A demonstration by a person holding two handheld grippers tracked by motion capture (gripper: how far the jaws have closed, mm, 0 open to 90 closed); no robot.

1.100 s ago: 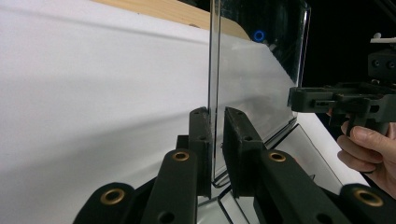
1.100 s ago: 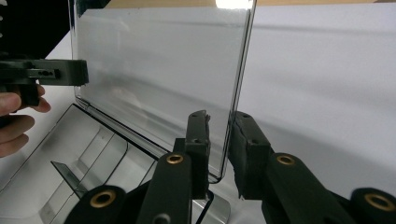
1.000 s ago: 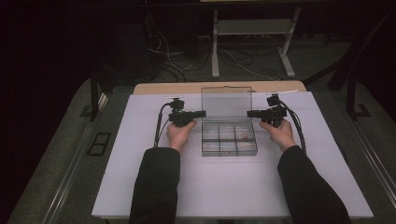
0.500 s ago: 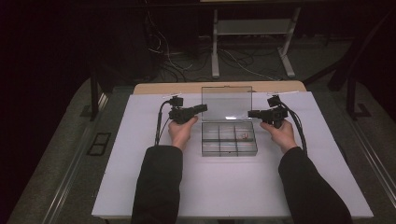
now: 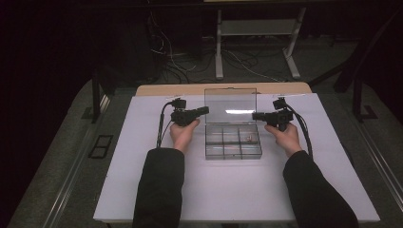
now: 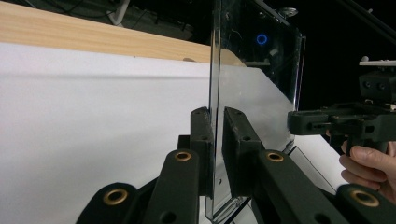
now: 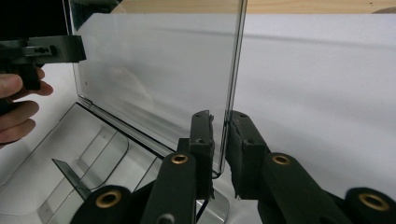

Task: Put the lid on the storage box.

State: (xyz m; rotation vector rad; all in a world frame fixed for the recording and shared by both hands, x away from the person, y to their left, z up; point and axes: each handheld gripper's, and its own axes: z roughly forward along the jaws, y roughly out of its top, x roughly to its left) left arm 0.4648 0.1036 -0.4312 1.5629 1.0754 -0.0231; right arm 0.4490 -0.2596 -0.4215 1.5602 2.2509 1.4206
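A clear plastic compartment box point(image 5: 233, 148) lies on the white table with its lid point(image 5: 230, 102) standing upright. My left gripper point(image 5: 205, 110) comes in from the left. In the left gripper view its jaws have just been closing and my left gripper point(image 6: 216, 135) is shut on the edge of the lid point(image 6: 252, 88). My right gripper point(image 5: 255, 115) comes in from the right. In the right gripper view my right gripper point(image 7: 219, 126) is shut on the other edge of the lid point(image 7: 159, 70). A small brownish item point(image 5: 248, 138) lies in one compartment.
White sheeting point(image 5: 237, 190) covers the table, and a wooden edge point(image 5: 157, 89) shows at the back. Behind the table a metal stand point(image 5: 256, 28) and cables sit on the dark floor. Both forearms in dark sleeves cross the near half of the table.
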